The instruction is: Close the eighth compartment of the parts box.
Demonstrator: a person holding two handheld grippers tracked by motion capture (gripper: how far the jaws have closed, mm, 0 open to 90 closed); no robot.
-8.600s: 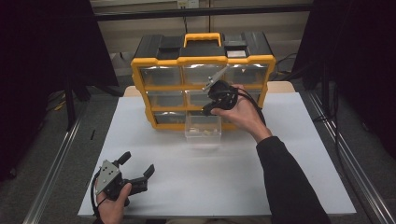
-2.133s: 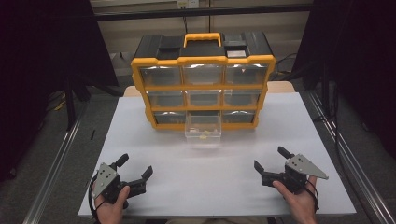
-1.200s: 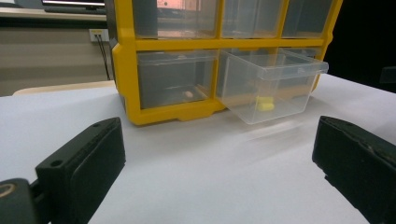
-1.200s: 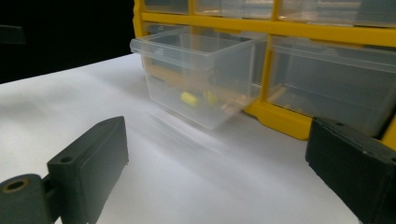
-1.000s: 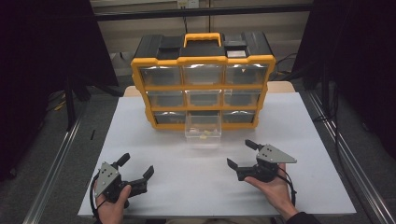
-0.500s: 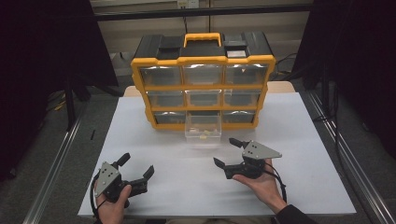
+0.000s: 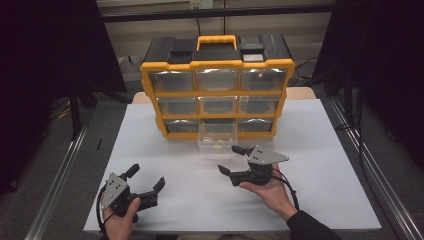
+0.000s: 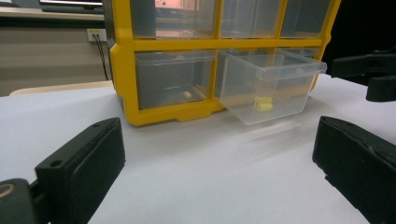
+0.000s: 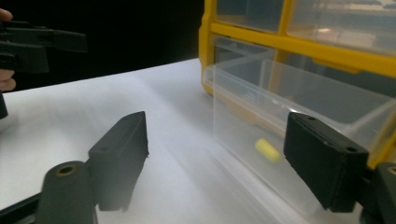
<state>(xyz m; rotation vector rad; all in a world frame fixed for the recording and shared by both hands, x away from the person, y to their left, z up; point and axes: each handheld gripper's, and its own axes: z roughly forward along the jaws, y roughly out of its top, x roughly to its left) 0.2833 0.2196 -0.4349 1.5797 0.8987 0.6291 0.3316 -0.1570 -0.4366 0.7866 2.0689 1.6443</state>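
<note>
A yellow-and-black organiser point(image 7: 217, 82) is standing at the far middle of the white table point(image 7: 310, 135), with nine clear drawers in three rows and a yellow handle on top. Dark curtains are hanging at 9 and 3 o'clock of the table, and metal rails are running along both sides on the floor. Nothing is lying on the sheet between the grippers and the cabinet.

The drawer point(image 7: 217, 137), bottom row, middle column, is standing pulled out toward 6 o'clock, resting partly on the table, its rear apparently still in the slot. It is clear plastic with a lipped front rim. Small pale-yellow pieces point(image 8: 264, 104) are lying on its floor; their exact number is hard to make out, possibly two or three. In the left gripper view a small item is also showing in the bottom-left drawer point(image 8: 173, 79).

The right gripper point(image 7: 235, 161) is sitting just at 5 o'clock of the drawer, near but apart from it, jaws pointing to 10 o'clock. Its jaws have just been closing, yet are standing apart with nothing between them. In the right gripper view the drawer front is lying just beyond the jaw tips.

The left gripper point(image 7: 147, 179) is resting at the table's 7 o'clock corner, well apart from the drawer, jaws spread wide and empty.
</note>
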